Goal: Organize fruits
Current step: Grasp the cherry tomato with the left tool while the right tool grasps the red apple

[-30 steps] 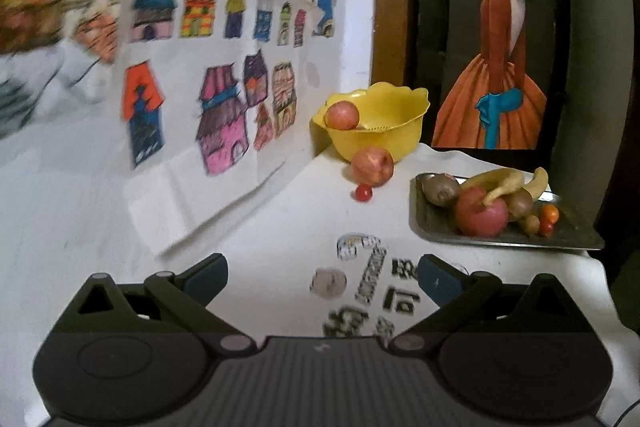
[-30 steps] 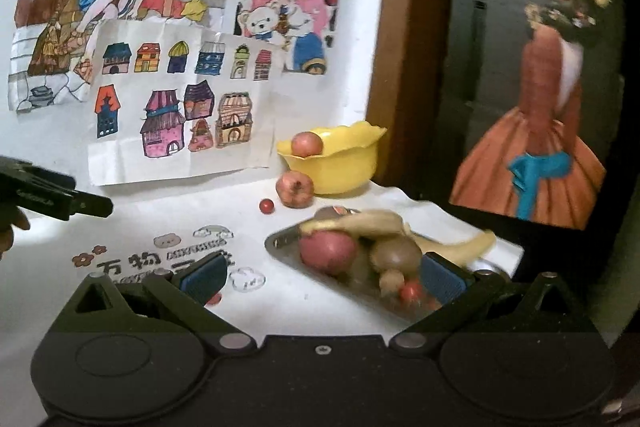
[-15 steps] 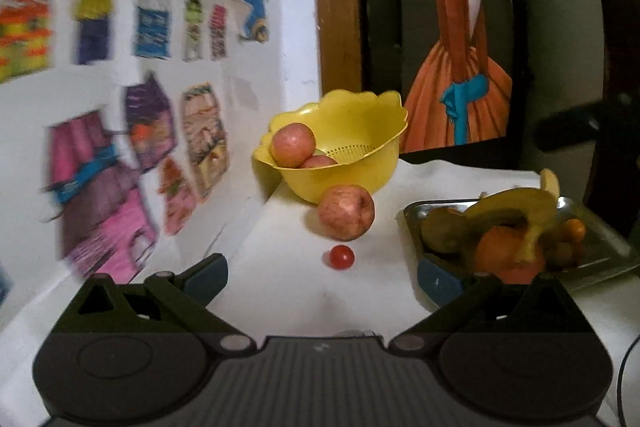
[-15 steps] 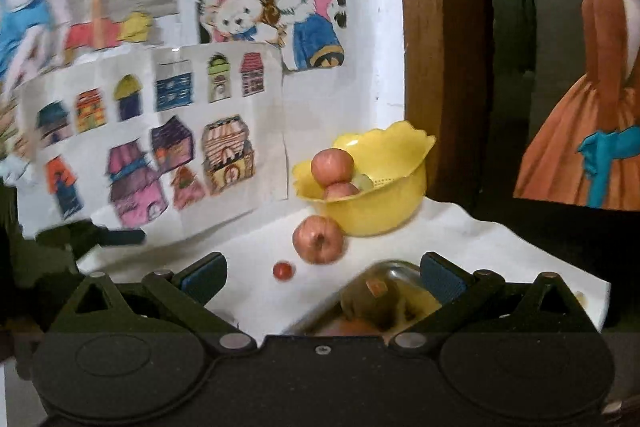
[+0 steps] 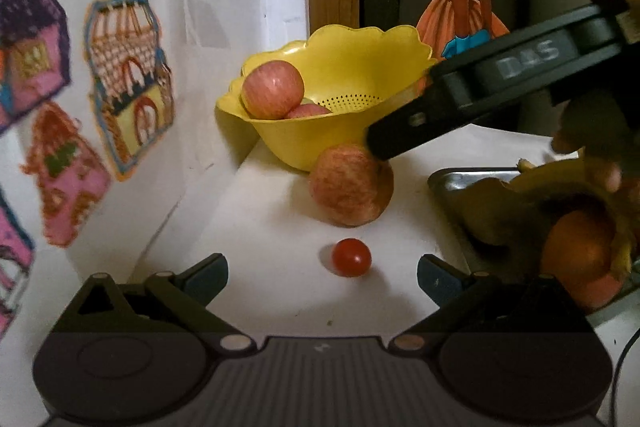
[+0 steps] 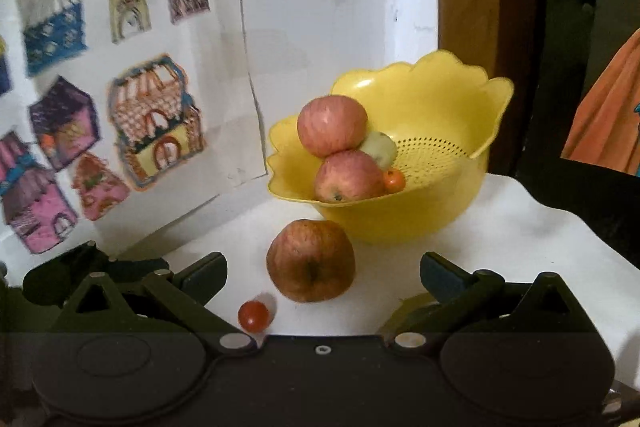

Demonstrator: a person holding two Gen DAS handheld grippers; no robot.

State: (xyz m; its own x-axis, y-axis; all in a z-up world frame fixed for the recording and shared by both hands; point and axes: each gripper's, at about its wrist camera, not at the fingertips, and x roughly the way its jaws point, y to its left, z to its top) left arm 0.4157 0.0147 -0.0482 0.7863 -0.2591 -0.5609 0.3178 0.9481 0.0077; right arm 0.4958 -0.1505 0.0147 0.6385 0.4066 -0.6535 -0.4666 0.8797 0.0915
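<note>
Both grippers have closed in on the loose fruit, jaws released: left gripper (image 5: pixel 322 269) faces the cherry tomato (image 5: pixel 351 256), right gripper (image 6: pixel 323 269) the apple (image 6: pixel 311 259). Pickups look imminent.

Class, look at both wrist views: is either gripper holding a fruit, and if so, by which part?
Nothing is held. The left gripper and right gripper are both open and empty.

I see dim, warm indoor light w/ heavy fisheye bending at edges, corners vignetted black. Wall drawings (image 5: pixel 128 83) smeared by motion blur. Metal tray (image 5: pixel 460 181) w/ its fruit is soft, murky. Cherry tomato (image 5: pixel 351 256) casts soft shadow on white tabletop (image 6: pixel 520 227).
</note>
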